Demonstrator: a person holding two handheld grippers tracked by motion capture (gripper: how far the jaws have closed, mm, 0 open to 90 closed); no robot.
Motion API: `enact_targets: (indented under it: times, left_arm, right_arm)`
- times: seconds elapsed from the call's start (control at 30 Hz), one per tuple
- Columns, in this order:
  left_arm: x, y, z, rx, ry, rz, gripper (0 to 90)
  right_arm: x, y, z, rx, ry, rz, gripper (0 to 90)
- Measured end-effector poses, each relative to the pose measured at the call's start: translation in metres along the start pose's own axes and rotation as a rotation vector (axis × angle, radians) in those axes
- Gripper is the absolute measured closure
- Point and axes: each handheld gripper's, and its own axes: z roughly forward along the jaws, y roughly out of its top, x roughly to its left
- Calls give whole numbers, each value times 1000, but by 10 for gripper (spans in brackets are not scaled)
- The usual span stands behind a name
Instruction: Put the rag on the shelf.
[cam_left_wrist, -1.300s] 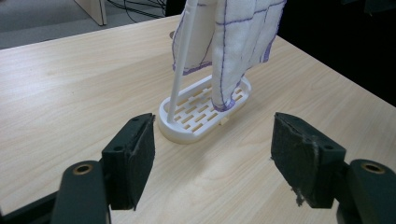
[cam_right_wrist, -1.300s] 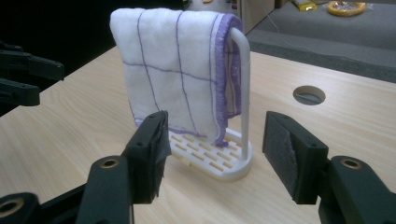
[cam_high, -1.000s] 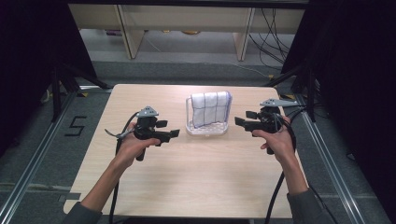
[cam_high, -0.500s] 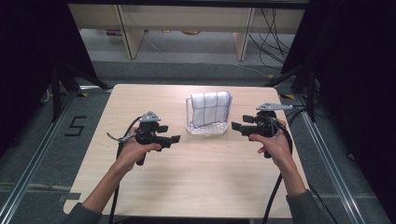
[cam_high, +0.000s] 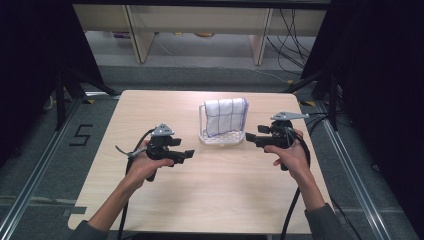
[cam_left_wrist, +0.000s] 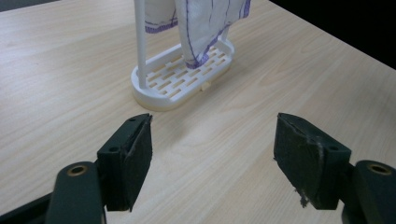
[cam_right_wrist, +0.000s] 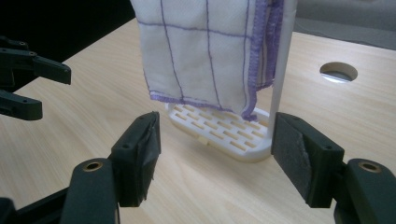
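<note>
meanwhile both hands have drifted a little nearer the person, the left gripper (cam_high: 189, 155) and right gripper (cam_high: 251, 139) wide open, holding nothing. the checked cloth (cam_high: 226, 116) hangs on its white rack (cam_high: 220, 139) mid-table between them, untouched, so the reach seems not yet begun.

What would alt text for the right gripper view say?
A white cloth with purple grid lines hangs on a white rack on a wooden table. The open right gripper faces it, empty; the left gripper shows at far left.
</note>
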Motion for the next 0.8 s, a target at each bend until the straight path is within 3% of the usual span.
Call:
enact_targets:
  times: [0.1, 0.17, 0.23, 0.27, 0.3, 0.33, 0.37, 0.4, 0.43, 0.53, 0.63, 0.73, 0.8]
  left_arm:
    - [-3, -4, 1, 12, 7, 19, 278]
    - [-5, -6, 2, 26, -2, 32, 278]
    - [-7, -7, 3, 26, -10, 32, 276]
    - [-8, -7, 3, 25, -10, 36, 275]
    - [-9, -7, 2, 36, -17, 49, 274]
    - [-11, -7, 3, 26, -18, 39, 274]
    - [-11, -7, 2, 38, -19, 57, 273]
    - [-13, -8, 3, 27, -19, 43, 272]
    - [-14, -8, 2, 33, -17, 59, 270]
    - [-17, -8, 1, 32, -20, 62, 263]
    - [-21, -10, -1, 20, -25, 67, 255]
    - [-22, -14, -3, 46, -39, 92, 252]
    - [-25, -17, -3, 38, -41, 85, 251]
  right_arm:
    - [0, -1, 3, 9, -8, -45, 331]
    - [1, -2, 5, 8, -3, -49, 328]
    - [5, -4, 7, 16, 5, -12, 326]
    - [3, -3, 7, 13, -11, -51, 325]
    - [4, -4, 8, 11, 9, -38, 325]
    - [7, -5, 7, 20, -1, -16, 325]
    - [7, -7, 9, 4, 2, -38, 325]
    - [6, -6, 7, 15, -8, -59, 325]
    - [9, -8, 8, 11, 11, -22, 325]
    - [9, -12, 6, 19, 4, -62, 324]
    - [14, -17, 4, 26, 20, -23, 323]
    - [15, -23, 2, 32, 25, -29, 322]
    - [14, -26, 2, 28, 29, -56, 319]
